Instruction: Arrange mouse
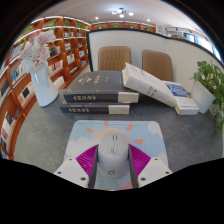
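A pale grey mouse (112, 160) sits between my gripper's (112, 150) two fingers, and the magenta pads (88, 159) press against both of its sides. The gripper is shut on it. Under and ahead of the mouse lies a light mouse mat (90, 134) with pastel spots, on the grey table. The mouse's rear end is hidden low between the fingers, so I cannot tell whether it rests on the mat or hangs just above it.
Beyond the mat lie two stacked dark books (98, 96), with a white book (158, 88) leaning on them. A white vase of flowers (42, 82) stands to the left and a green plant (209, 88) to the right. Two chairs (114, 58) and bookshelves (62, 45) are behind.
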### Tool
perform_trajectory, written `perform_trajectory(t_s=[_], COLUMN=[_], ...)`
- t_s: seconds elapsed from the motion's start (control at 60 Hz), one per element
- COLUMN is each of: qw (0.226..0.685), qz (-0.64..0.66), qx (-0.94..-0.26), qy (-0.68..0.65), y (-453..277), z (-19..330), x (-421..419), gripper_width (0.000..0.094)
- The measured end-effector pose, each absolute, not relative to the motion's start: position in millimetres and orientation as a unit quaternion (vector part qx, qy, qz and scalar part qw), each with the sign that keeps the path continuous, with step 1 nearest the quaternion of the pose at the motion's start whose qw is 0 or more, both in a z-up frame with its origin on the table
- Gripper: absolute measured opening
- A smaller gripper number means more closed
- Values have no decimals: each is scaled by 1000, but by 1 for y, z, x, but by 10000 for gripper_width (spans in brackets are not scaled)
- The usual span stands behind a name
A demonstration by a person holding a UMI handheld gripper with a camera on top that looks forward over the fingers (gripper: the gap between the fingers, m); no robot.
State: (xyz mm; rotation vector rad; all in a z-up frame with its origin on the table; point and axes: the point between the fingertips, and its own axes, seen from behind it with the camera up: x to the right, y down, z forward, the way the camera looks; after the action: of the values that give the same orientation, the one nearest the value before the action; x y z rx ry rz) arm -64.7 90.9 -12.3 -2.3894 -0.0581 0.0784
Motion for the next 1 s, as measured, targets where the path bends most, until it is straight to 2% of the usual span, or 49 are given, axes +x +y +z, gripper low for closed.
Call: perform_trajectory(t_s=[0.067,0.15,0.2,0.333,0.517,0.65,0.817,1.0], qw=[357,332,336,373,426,455,471,470], qz=[25,33,21,0,-22,-24,-35,-34], qx=[-933,-942,-940,-928,-904,-889,-880,-881], qy=[-33,-44,-44,-15,19,33,41,33], y=[89,81,80,73,26,-18,-68,-110], z=[-13,-10,1,63,159,205,233,239], x=[-66,-72,-68,-57,-46,-50,-59,-80], gripper_width=[551,776,875,874,872,869,866,867])
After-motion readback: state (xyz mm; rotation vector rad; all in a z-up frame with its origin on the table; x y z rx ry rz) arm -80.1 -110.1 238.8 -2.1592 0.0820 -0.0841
